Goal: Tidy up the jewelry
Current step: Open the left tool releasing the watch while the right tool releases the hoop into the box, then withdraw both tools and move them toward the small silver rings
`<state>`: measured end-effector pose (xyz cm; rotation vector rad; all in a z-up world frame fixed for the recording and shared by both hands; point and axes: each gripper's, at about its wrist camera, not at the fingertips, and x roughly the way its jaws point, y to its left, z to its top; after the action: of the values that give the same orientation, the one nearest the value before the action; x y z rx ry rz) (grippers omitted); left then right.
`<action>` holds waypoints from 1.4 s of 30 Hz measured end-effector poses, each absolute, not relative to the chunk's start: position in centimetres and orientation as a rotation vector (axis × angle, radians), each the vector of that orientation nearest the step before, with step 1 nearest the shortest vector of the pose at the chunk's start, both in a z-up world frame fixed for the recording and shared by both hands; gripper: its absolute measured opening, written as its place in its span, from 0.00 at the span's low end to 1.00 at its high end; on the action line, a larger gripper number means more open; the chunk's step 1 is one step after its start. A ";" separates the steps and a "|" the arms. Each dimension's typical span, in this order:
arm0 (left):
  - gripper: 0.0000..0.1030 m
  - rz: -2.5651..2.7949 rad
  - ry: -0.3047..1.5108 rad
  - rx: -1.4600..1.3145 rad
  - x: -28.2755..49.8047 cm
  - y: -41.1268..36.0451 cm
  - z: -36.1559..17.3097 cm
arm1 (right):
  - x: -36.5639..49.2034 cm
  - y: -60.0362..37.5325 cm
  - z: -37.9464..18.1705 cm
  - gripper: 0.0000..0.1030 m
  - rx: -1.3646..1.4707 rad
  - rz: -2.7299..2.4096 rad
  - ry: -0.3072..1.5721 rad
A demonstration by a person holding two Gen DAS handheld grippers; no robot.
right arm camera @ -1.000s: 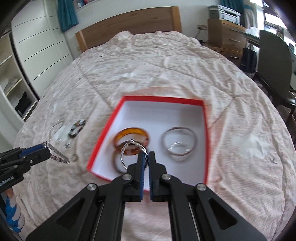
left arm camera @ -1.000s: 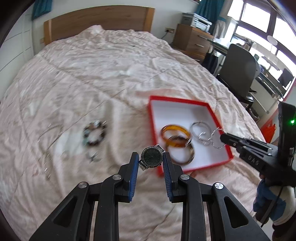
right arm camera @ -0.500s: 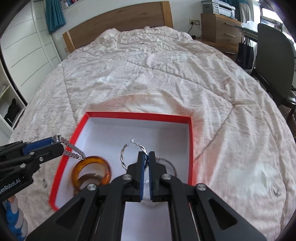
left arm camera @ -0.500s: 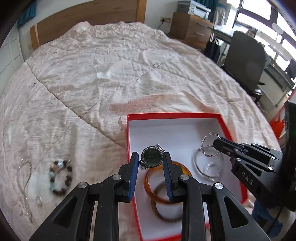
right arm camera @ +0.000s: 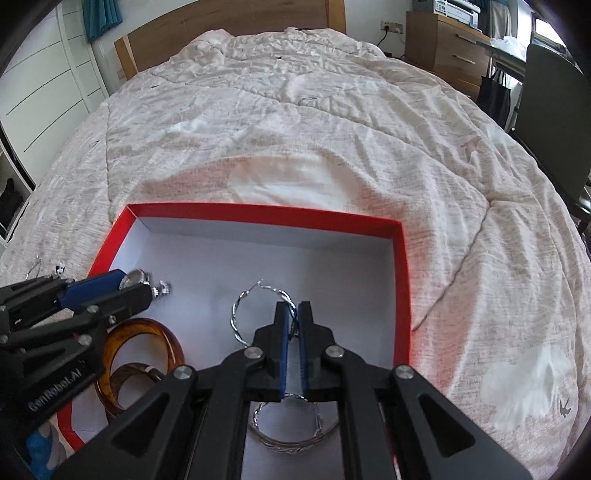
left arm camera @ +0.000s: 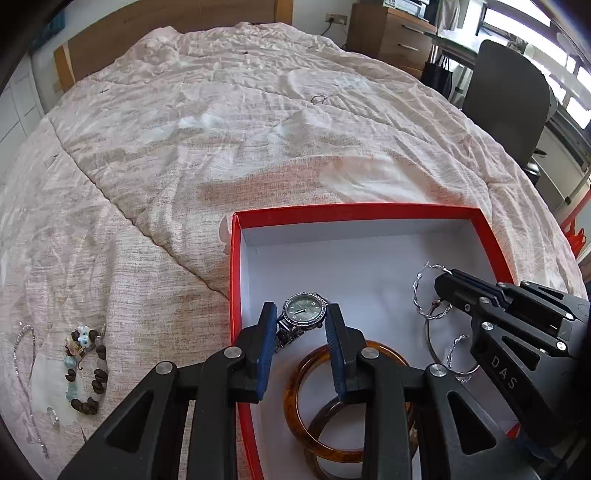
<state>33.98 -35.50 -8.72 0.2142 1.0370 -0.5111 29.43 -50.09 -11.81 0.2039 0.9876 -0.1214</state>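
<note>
A red box (left arm camera: 351, 210) with a white inside lies on the bed. My left gripper (left arm camera: 301, 314) is shut on a silver watch (left arm camera: 304, 312) with a dark dial, low over the box's left part. In the right wrist view the watch (right arm camera: 135, 277) sticks out of the left gripper (right arm camera: 136, 286). My right gripper (right arm camera: 291, 314) pinches a twisted silver hoop earring (right arm camera: 243, 314) over the box's (right arm camera: 258, 210) middle, and its jaws are opening slightly. Two amber bangles (left arm camera: 306, 373) and more silver hoops (right arm camera: 291, 435) lie in the box.
Left of the box on the quilt lie a bead bracelet (left arm camera: 86, 369), a thin chain (left arm camera: 26, 354) and a small ring (left arm camera: 53, 413). A dark office chair (left arm camera: 506, 99) and a wooden dresser (left arm camera: 391, 33) stand beyond the bed's right side.
Both grippers have moved forward and down over the red box, the left carrying the watch in from beside it. A thin gap now shows between the right pads.
</note>
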 end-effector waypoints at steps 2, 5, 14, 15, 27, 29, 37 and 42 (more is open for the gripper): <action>0.26 -0.517 1.051 0.197 34.1 -35.3 -8.7 | 29.5 -50.1 -11.7 0.06 0.204 -0.123 0.985; 0.26 -0.520 1.060 0.188 34.1 -35.2 -8.6 | 29.4 -50.3 -11.3 0.19 0.193 -0.143 0.975; 0.36 -0.507 1.031 0.158 32.7 -34.0 -5.8 | 26.8 -51.0 -8.4 0.33 0.196 -0.172 0.941; 0.38 -0.506 1.027 0.151 32.6 -33.8 -5.4 | 26.3 -51.0 -7.9 0.33 0.200 -0.175 0.936; 0.46 -0.527 0.972 0.138 27.3 -31.6 0.5 | 19.1 -49.2 -0.8 0.33 0.212 -0.194 0.858; 0.46 -0.528 0.949 0.139 25.8 -30.7 1.7 | 17.6 -48.8 0.4 0.33 0.211 -0.197 0.840; 0.47 -0.514 0.871 0.135 20.6 -26.7 5.7 | 12.8 -46.7 4.5 0.33 0.215 -0.193 0.775; 0.48 -0.482 0.807 0.141 16.6 -24.0 8.0 | 9.5 -44.7 6.4 0.33 0.211 -0.176 0.736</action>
<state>16.64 -24.01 7.97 0.1408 0.8066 -0.4816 9.47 -44.70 6.37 0.2112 0.7364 -0.1758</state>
